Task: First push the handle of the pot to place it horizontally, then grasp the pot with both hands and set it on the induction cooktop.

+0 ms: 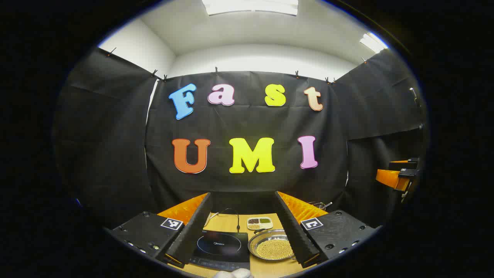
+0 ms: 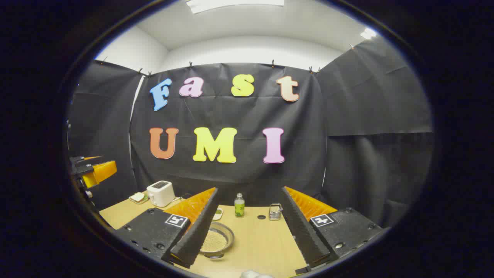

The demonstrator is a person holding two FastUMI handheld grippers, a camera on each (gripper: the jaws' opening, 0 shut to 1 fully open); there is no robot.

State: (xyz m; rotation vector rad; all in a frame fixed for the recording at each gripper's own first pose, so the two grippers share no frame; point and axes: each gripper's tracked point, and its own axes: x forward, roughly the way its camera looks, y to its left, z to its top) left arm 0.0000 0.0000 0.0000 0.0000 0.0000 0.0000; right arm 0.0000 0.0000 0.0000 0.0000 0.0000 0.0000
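Left gripper [image 1: 243, 241]: jaws spread wide, nothing between them, held above the light wooden counter [image 1: 266, 268]. Between its black ribbed fingers [image 1: 193, 231], left gripper view shows the flat black induction cooktop [image 1: 220, 249] w/ a cable running back from its far edge. Just right of cooktop, apart from it: the shallow round metal pot [image 1: 271, 245], filled w/ small yellowish grains. Pot handle orientation: cannot tell. Behind pot, near it: a small white divided dish [image 1: 259, 222] w/ dark and green contents.

Right gripper [image 2: 251, 239]: jaws also spread wide, empty, above counter. In right gripper view the pot [image 2: 216, 241] sits at lower left, partly hidden behind the left-hand finger [image 2: 195, 235]. Farther back on counter: small clear bottle w/ green label [image 2: 239, 205], small metal wire holder [image 2: 274, 212], dark round disc [image 2: 261, 217] between them. Far left: white toaster [image 2: 161, 193], beside it a small green-and-white tray [image 2: 137, 197].

Other gripper's orange/black body [image 2: 90, 172] at left edge of right gripper view.
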